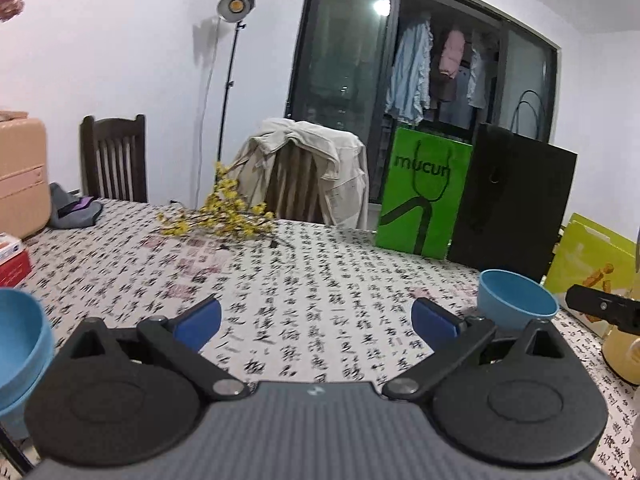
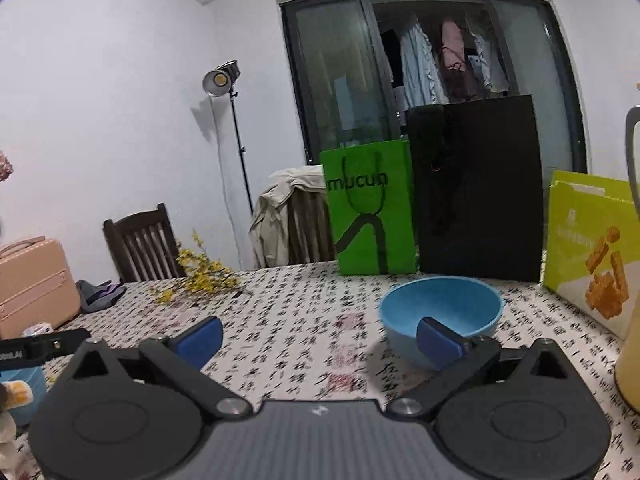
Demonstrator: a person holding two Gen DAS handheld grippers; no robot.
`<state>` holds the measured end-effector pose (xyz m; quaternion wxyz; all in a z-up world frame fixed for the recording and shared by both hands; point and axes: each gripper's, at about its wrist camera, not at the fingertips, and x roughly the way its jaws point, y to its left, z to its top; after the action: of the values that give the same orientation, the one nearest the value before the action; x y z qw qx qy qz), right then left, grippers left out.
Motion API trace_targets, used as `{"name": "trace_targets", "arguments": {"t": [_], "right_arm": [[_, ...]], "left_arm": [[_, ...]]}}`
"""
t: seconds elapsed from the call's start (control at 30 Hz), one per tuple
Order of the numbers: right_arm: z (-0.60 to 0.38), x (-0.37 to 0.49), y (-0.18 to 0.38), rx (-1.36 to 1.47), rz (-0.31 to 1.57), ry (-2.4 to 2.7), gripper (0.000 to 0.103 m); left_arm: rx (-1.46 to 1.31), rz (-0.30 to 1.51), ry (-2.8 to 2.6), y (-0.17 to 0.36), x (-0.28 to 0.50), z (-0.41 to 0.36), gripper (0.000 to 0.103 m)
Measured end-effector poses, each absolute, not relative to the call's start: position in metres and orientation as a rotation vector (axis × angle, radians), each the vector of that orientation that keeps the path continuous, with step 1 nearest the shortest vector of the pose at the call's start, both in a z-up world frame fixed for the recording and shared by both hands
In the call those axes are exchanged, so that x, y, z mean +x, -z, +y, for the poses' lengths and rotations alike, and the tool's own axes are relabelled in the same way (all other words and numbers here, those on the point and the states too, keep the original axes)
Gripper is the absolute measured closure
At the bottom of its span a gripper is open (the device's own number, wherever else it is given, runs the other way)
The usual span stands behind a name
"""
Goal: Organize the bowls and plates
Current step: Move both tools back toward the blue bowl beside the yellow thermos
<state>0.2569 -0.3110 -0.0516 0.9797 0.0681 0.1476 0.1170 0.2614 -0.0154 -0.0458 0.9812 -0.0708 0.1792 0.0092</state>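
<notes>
Left wrist: left gripper [image 1: 316, 322] jaws spread wide, empty, above the table [image 1: 304, 280]. Blue bowl [image 1: 516, 300] just beyond the right jaw; second blue bowl [image 1: 20, 344] outside the left jaw. Green bag [image 1: 424, 196] behind.

Right wrist: right gripper [image 2: 320, 338] jaws wide, empty; blue bowl [image 2: 440, 312] behind the right jaw. Black bag [image 2: 480, 188] beyond.

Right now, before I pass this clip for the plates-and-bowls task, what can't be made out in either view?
- Left wrist view: blue bowls at the left are cut off by the frame edge and the gripper body; their count is unclear.
- Right wrist view: blue bowl near rim is partly hidden by the right gripper finger.
- No plates show in either view.
- Tablecloth writing is too blurred to read.
- Yellow container is cut by the right edge.
</notes>
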Motion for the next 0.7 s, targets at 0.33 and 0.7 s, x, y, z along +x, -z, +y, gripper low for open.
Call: {"name": "trace_targets", "arguments": {"t": [0.33, 0.7], "right_arm": [[-0.352, 0.284, 0.031, 0.21, 0.318, -0.146, 0.0], [-0.378, 0.337, 0.011, 0.271, 0.349, -0.069, 0.0]], "left_arm": [[-0.156, 0.383, 0.066, 0.027, 0.299, -0.038, 0.0], [-0.187, 0.434, 0.123, 0.005, 0.345, -0.047, 0.0]]}}
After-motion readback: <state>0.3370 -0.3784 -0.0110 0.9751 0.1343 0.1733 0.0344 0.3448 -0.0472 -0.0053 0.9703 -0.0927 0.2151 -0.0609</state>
